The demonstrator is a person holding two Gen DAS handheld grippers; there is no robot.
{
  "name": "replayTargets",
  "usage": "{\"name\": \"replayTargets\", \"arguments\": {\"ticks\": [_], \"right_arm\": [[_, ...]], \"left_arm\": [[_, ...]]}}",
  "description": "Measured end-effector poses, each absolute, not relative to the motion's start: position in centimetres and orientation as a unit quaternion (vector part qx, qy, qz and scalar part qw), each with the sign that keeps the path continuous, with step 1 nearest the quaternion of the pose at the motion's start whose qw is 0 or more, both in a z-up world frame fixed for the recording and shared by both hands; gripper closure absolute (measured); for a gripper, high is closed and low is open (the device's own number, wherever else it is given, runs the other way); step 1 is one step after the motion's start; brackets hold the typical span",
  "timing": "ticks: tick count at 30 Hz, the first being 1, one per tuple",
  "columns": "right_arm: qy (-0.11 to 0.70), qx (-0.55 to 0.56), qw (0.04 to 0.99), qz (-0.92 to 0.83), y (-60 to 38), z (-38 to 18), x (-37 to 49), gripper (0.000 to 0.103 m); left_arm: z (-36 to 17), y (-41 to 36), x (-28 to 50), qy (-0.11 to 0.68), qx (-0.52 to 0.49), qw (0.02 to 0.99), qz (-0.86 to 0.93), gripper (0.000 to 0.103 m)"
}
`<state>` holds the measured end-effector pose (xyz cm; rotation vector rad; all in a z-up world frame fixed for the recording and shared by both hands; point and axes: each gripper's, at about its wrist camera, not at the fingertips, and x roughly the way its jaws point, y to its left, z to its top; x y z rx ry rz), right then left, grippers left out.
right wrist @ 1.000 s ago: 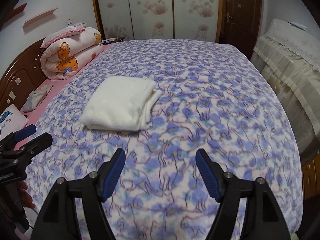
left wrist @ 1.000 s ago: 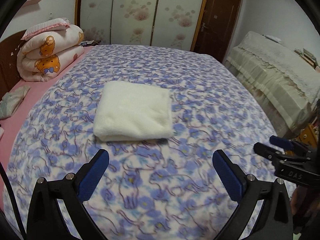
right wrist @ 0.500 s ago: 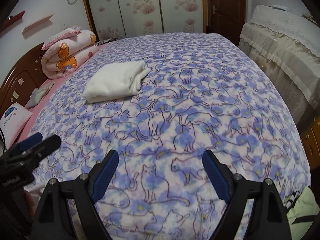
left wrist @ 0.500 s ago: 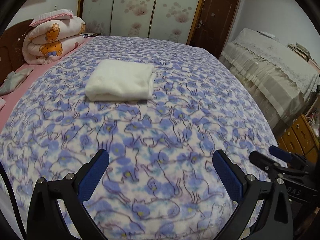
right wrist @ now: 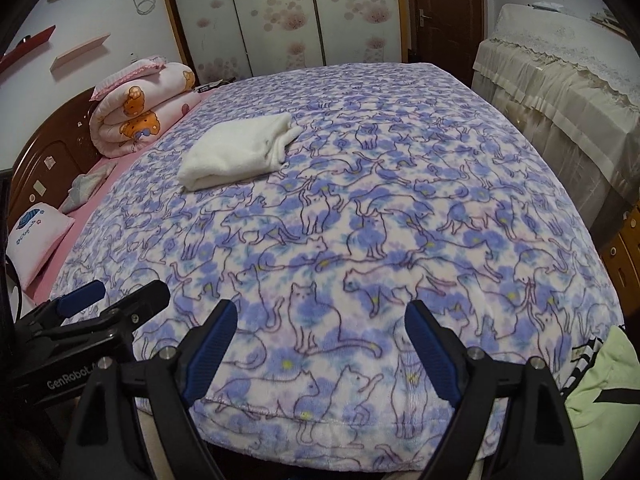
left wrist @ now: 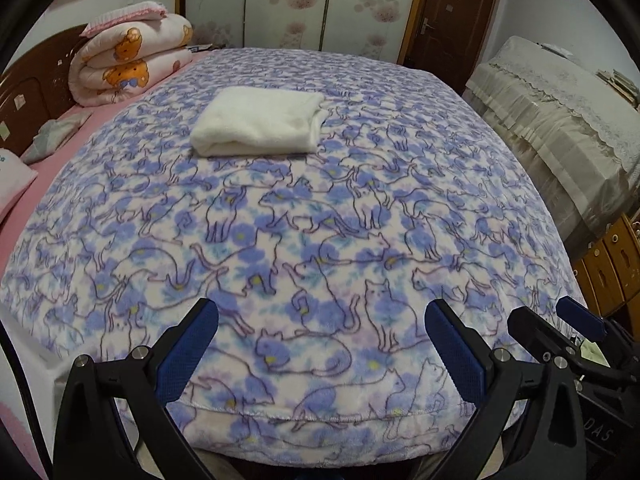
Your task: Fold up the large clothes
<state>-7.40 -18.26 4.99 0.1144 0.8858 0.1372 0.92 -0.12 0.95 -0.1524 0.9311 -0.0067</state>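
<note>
The white fleece garment [left wrist: 258, 120] lies as a neat folded rectangle on the cat-print blanket [left wrist: 320, 240], toward the headboard side near the rolled bear quilt [left wrist: 132, 68], so the fold looks finished. Both tools hang at the blanket's foot edge, well apart from the garment: the left gripper [left wrist: 320, 356] gapes wide and empty, and so does the right gripper [right wrist: 320, 354]. Next would likely be fetching another piece; a pale green item [right wrist: 596, 392] shows off the blanket's corner.
</note>
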Motion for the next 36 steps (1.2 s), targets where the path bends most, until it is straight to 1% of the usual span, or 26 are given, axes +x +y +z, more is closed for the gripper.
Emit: {"name": "replayTargets", "arguments": {"ticks": [6, 13, 36], "right_arm": [[0.447, 0.067, 0.888, 0.080, -18.5, 3.8, -7.5, 0.017], [0.445, 0.051, 0.891, 0.075, -18.3, 3.3, -7.7, 0.017], [0.447, 0.053, 0.890, 0.073, -18.4, 2.9, -7.7, 0.017]], "left_arm": [[-0.1, -0.2, 0.5, 0.466, -0.071, 0.882, 0.007, 0.001], [-0.5, -0.5, 0.2, 0.472, -0.055, 0.880, 0.018, 0.001], [-0.6, -1.0, 0.3, 0.477, -0.044, 0.878, 0.025, 0.002]]}}
